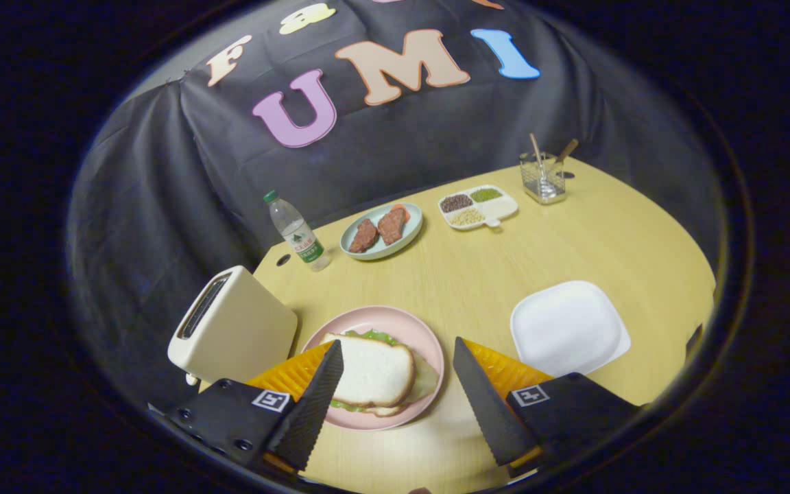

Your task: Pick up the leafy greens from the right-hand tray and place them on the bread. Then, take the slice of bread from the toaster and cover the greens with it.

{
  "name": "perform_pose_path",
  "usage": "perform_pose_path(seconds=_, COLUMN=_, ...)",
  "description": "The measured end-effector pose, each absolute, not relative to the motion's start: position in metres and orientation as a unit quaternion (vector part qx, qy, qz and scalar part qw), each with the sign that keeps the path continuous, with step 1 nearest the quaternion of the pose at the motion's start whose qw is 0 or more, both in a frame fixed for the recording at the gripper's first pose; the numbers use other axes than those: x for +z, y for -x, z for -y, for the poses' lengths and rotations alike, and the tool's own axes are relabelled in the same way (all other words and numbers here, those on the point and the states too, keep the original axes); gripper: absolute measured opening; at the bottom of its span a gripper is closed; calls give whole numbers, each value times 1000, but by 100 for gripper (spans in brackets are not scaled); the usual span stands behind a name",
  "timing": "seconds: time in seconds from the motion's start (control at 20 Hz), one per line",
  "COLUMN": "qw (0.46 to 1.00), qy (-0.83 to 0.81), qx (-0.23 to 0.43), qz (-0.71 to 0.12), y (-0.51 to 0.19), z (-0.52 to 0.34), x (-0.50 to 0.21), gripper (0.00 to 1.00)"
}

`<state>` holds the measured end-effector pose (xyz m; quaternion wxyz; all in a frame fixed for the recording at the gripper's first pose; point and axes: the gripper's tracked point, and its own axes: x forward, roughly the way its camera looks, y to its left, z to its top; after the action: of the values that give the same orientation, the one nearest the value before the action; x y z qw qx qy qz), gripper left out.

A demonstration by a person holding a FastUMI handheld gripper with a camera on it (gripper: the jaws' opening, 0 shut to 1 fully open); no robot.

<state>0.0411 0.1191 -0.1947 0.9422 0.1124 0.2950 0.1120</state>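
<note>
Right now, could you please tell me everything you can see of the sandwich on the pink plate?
The sandwich lies flat on the pink plate: a white bread slice with a tan crust on top, green leaf edges poking out beneath it, and a second slice's edge showing at the bottom. It sits beside the cream toaster, just beyond the gripper, whose jaws stand open and clear of it.

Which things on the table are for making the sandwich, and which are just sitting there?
For the sandwich: top bread slice, leafy greens, pink plate, toaster, white tray, open gripper.

Just sitting there: water bottle, meat plate, bean dish, glass holder.
</note>
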Motion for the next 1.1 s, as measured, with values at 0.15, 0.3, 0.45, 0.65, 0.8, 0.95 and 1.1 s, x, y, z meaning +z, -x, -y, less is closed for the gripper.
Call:
perform_pose_path(seconds=0.15, qw=959, qy=-88, qx=110, qz=-245, y=-39, z=-109, x=-154, gripper=100)
perform_pose_path(seconds=0.3, qw=976, qy=-69, qx=114, qz=-173, y=-40, z=-100, x=-100, gripper=100)
perform_pose_path(seconds=0.45, qw=987, qy=-48, qx=117, qz=-95, y=-39, z=-87, x=-44, gripper=100)
perform_pose_path(seconds=0.65, qw=993, qy=-17, qx=120, qz=-13, y=-33, z=-67, x=13, gripper=100)
perform_pose_path(seconds=0.8, qw=993, qy=-5, qx=119, qz=26, y=-29, z=-55, x=39, gripper=100)
perform_pose_path(seconds=0.95, qw=992, qy=-3, qx=124, qz=37, y=-26, z=-44, x=47, gripper=100)
perform_pose_path(seconds=1.1, qw=991, qy=3, qx=129, qz=44, y=-25, z=-30, x=46, gripper=100)
